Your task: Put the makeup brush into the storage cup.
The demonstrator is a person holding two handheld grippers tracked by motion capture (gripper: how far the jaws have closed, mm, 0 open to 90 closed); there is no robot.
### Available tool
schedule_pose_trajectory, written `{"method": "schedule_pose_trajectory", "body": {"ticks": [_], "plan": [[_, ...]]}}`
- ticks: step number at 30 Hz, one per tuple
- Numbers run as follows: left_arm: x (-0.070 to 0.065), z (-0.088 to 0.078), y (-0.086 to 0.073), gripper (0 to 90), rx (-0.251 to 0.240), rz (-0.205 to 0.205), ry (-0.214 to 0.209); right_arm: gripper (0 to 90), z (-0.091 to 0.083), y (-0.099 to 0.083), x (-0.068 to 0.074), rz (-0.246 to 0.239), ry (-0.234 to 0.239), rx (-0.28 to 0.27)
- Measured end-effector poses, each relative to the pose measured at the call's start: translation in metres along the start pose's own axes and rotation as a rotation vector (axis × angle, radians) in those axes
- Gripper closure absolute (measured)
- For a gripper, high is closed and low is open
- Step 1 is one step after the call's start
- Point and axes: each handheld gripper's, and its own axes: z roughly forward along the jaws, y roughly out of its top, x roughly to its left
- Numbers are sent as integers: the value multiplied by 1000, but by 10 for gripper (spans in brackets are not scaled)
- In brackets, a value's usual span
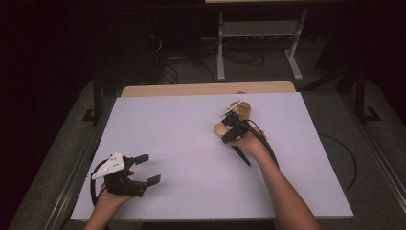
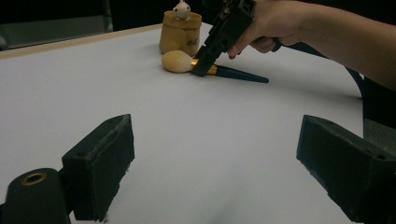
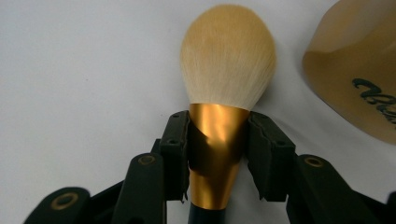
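On the white table (image 1: pixel 191 143), the right gripper (image 1: pixel 229 128) is closed on a brush (image 1: pixel 221 128) just beside a tan cup (image 1: pixel 241 109). The left gripper (image 1: pixel 147 168) rests well apart from the cup, near the table's front left corner, jaws spread.

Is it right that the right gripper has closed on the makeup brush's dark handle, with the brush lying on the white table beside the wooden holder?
Not quite. The right gripper is shut on the makeup brush at its gold ferrule, just below the bristles, not on the dark handle; the right gripper view shows this. The rest holds: the brush lies on the white table beside the wooden holder.
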Motion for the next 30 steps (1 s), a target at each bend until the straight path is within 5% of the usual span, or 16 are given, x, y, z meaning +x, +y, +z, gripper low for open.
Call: {"method": "schedule_pose_trajectory", "body": {"ticks": [12, 30], "plan": [[0, 0, 0, 109, -1, 2, 1, 604, -4, 0, -1, 0, 8, -11], [0, 0, 0, 109, -2, 2, 0, 608, -23, -1, -3, 22, 55, -97]]}}
